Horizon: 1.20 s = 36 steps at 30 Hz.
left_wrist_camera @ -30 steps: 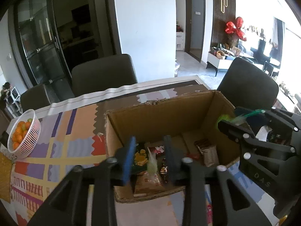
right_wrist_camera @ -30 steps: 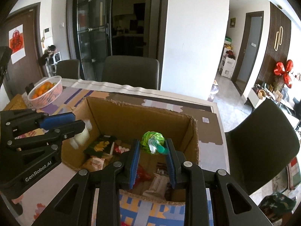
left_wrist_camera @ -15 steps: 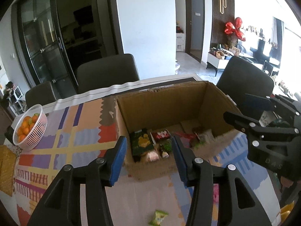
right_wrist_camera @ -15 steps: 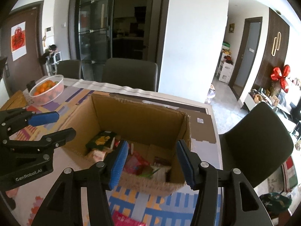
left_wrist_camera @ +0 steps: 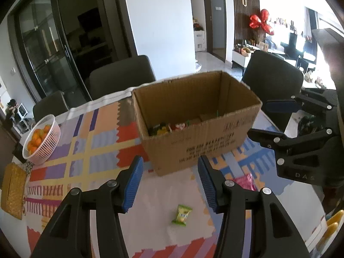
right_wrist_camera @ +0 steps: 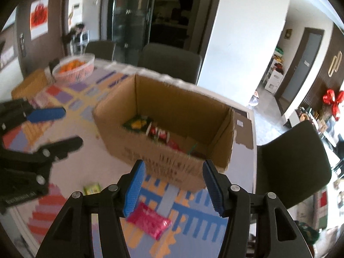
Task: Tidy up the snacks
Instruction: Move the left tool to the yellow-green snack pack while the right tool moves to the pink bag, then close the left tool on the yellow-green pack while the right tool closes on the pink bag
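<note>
- The left gripper has its blue-padded fingers spread apart with nothing between them; the jaws have just been opening.
- Below and between those fingers a small green snack packet lies flat on the tablecloth, apart from both pads.
- The right gripper is likewise released, its jaws having just been opening, and it holds nothing.
- Just under its left finger a pink snack bag lies on the cloth, not touched by the pads.
- The same green packet shows further left in the right wrist view, blurred, near the other gripper.
- Beyond both grippers stands an open cardboard box on the patterned cloth, its near wall printed with dark text.
- Inside the box several snack packets lie on the bottom, among them a dark one with yellow print and a red one.
- A white basket of oranges sits well to the left of the box, and a golden flat object lies at the table's left edge.
- Dark chairs stand around the table.
</note>
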{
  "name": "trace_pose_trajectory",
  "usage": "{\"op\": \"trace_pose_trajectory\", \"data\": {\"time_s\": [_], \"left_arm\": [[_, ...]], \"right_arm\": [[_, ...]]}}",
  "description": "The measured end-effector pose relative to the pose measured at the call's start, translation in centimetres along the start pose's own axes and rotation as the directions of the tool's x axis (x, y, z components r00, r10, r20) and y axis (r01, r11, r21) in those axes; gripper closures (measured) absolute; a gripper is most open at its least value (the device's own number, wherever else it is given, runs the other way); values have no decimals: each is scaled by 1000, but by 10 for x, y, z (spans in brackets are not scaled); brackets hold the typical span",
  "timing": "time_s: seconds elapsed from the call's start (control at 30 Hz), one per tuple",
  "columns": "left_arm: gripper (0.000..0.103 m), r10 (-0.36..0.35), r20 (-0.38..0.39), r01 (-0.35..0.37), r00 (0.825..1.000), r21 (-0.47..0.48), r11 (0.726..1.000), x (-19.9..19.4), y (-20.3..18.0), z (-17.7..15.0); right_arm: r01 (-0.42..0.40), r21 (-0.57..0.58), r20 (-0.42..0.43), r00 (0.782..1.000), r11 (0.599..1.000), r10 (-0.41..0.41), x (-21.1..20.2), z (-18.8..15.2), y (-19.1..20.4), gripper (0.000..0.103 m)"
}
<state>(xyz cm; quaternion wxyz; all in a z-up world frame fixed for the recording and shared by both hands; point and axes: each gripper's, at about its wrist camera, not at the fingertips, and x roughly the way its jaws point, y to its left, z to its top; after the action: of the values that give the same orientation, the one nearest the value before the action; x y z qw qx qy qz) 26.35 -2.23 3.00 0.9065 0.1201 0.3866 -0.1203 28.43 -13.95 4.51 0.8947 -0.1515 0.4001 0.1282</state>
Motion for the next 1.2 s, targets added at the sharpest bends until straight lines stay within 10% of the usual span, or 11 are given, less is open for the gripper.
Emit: {"op": "trace_pose_trajectory", "data": {"time_s": [0.77, 1.2], "left_arm": [[51, -39, -273, 53, 961, 45, 998, 61, -21, -89], [51, -86, -369, 95, 925, 5, 996, 97, -15, -101]], "right_arm": [[-137, -297, -353, 935, 945, 25, 59, -91, 55, 47], [-203, -271, -434, 898, 941, 69, 90, -103, 53, 47]]}}
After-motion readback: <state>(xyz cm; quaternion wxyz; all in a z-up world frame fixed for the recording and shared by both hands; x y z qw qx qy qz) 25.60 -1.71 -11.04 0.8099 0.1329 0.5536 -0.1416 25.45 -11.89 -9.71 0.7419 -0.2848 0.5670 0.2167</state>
